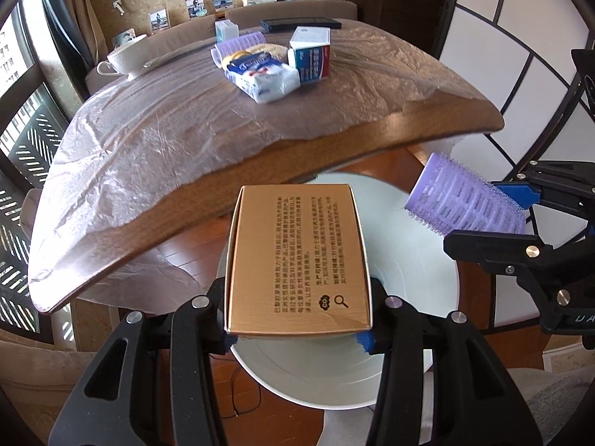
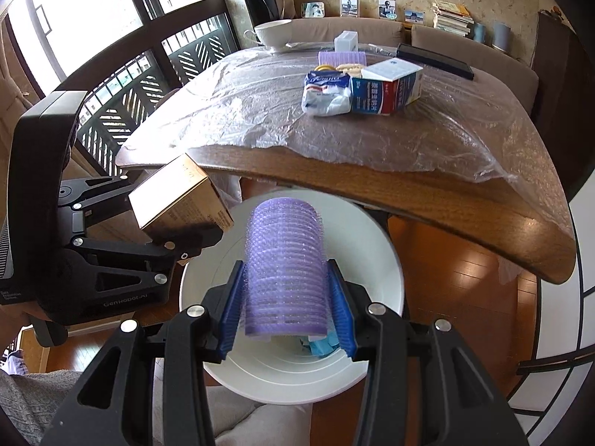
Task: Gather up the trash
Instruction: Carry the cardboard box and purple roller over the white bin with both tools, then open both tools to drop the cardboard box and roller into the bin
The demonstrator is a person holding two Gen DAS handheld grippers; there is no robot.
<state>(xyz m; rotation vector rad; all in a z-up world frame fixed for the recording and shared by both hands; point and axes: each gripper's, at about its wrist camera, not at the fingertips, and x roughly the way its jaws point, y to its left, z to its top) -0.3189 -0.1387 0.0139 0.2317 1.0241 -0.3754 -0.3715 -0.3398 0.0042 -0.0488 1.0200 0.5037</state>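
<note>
My left gripper [image 1: 297, 342] is shut on a tan cardboard box [image 1: 297, 264] with black print, held over a white round bin [image 1: 416, 260] on the floor beside the table. My right gripper [image 2: 286, 319] is shut on a purple hair roller [image 2: 284, 271], also above the white bin [image 2: 375, 260]. From the left wrist view the roller [image 1: 465, 200] and the right gripper [image 1: 520, 215] show at the right edge. The box [image 2: 174, 197] and the left gripper [image 2: 163, 223] appear at the left of the right wrist view. Blue scraps [image 2: 323, 345] lie inside the bin.
The wooden table [image 1: 372, 126], covered with clear plastic film, holds a blue-white tissue pack [image 1: 264, 78], a blue and red carton [image 1: 310, 55], another purple roller [image 1: 241, 42], a white cup [image 1: 126, 59], a small white box [image 1: 227, 29] and a dark flat case [image 1: 301, 24]. Cushioned chairs stand behind.
</note>
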